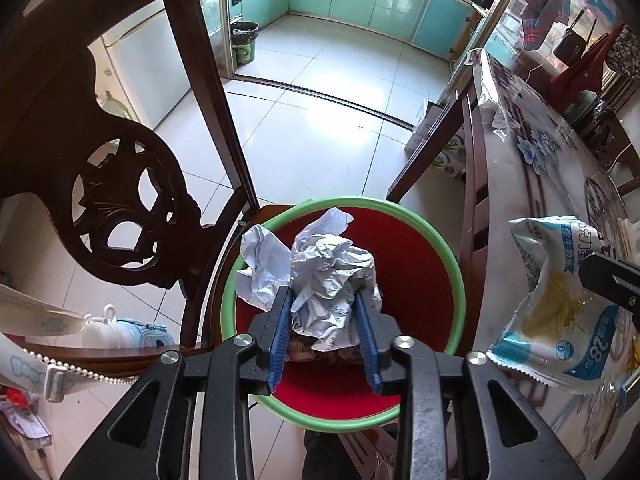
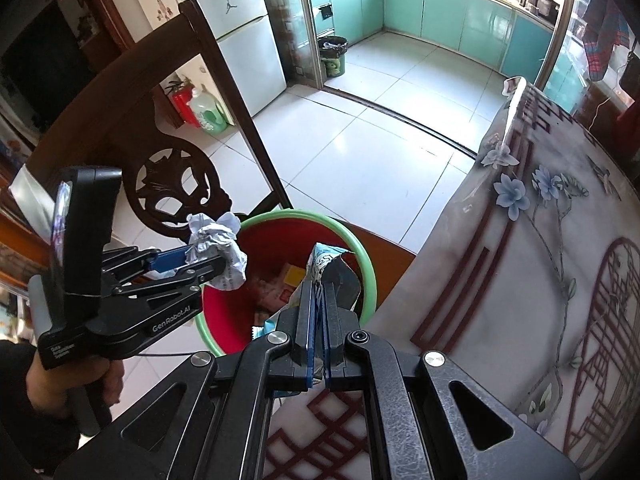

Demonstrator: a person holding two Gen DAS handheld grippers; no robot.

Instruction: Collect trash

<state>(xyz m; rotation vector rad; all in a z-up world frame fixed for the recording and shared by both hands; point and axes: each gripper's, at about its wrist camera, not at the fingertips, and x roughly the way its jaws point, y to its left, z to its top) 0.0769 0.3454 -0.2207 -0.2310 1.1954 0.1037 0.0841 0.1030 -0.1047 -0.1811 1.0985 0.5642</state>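
My left gripper (image 1: 324,300) is shut on a crumpled white paper ball (image 1: 328,276) and holds it above a red bin with a green rim (image 1: 452,256) that stands on a wooden chair. In the right wrist view the left gripper (image 2: 216,254) holds the paper ball (image 2: 218,250) over the bin's left rim (image 2: 370,264). My right gripper (image 2: 319,284) is shut on a blue-and-white snack wrapper (image 2: 326,258) over the bin's right side. The wrapper also shows in the left wrist view (image 1: 560,304), at the right. Trash lies inside the bin (image 2: 280,292).
A carved dark wooden chair back (image 1: 120,200) stands left of the bin. A table with a flowered plastic cover (image 2: 540,260) is on the right. A white tiled floor (image 1: 312,128) leads to a kitchen with teal cabinets and a black waste bin (image 1: 244,42).
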